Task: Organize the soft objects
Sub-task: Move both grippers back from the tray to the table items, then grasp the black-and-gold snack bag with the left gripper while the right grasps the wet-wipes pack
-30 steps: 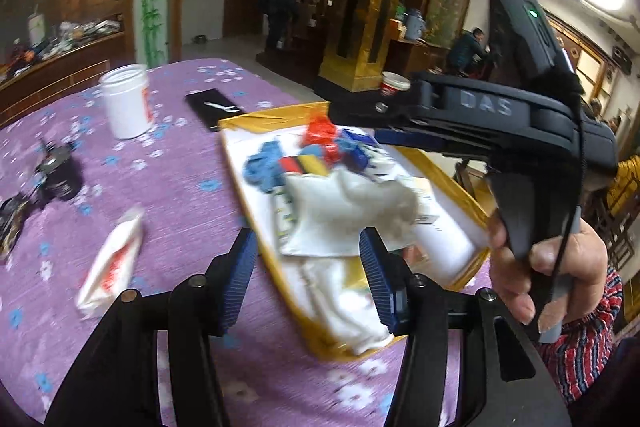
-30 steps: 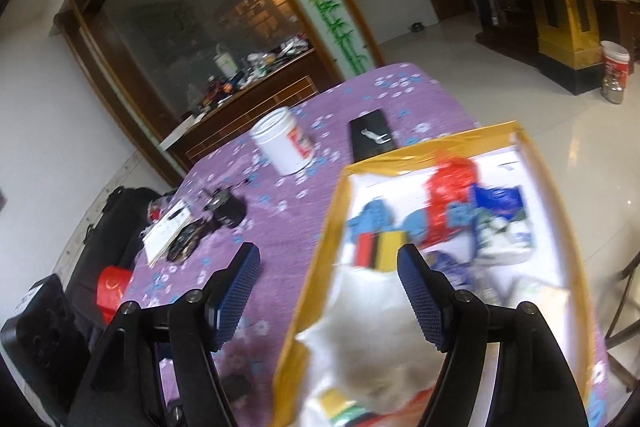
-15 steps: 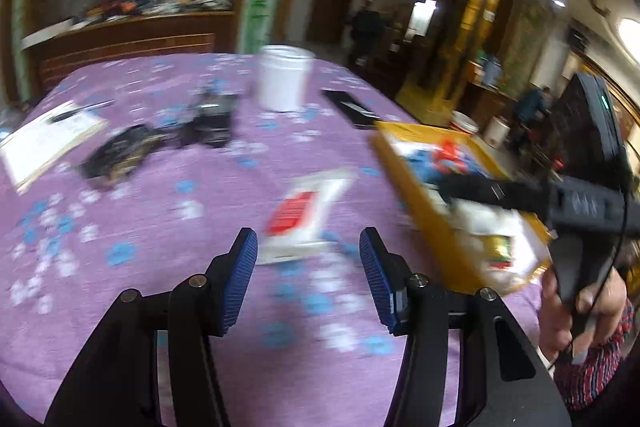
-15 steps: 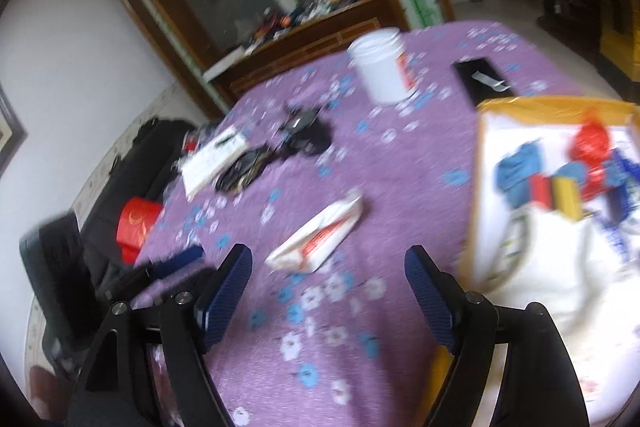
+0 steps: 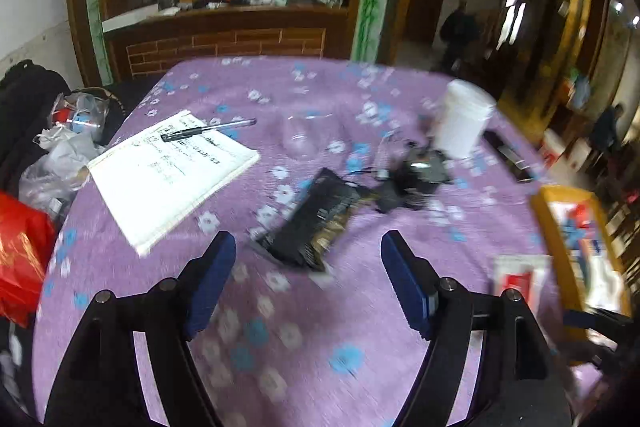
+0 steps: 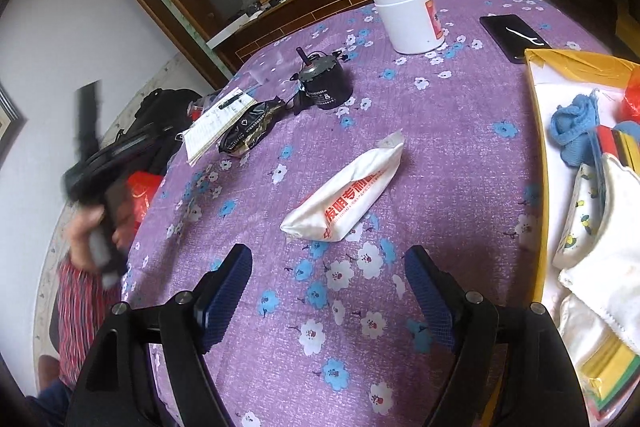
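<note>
We have cloths (image 6: 600,227) in the tray (image 6: 536,155); the pouch (image 6: 348,195) and probably the dark packet (image 5: 316,223) remain on the worktop (image 6: 440,115). Both tongs (image 5: 308,283) (image 6: 328,291) are spread, empty.

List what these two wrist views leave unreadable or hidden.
- White packet, left wrist view: motion blur smears its red print.
- Yellow tray, right wrist view: cut off by the right edge; white cloth covers what lies beneath.
- Notebook, left wrist view: handwriting too small to read.
</note>
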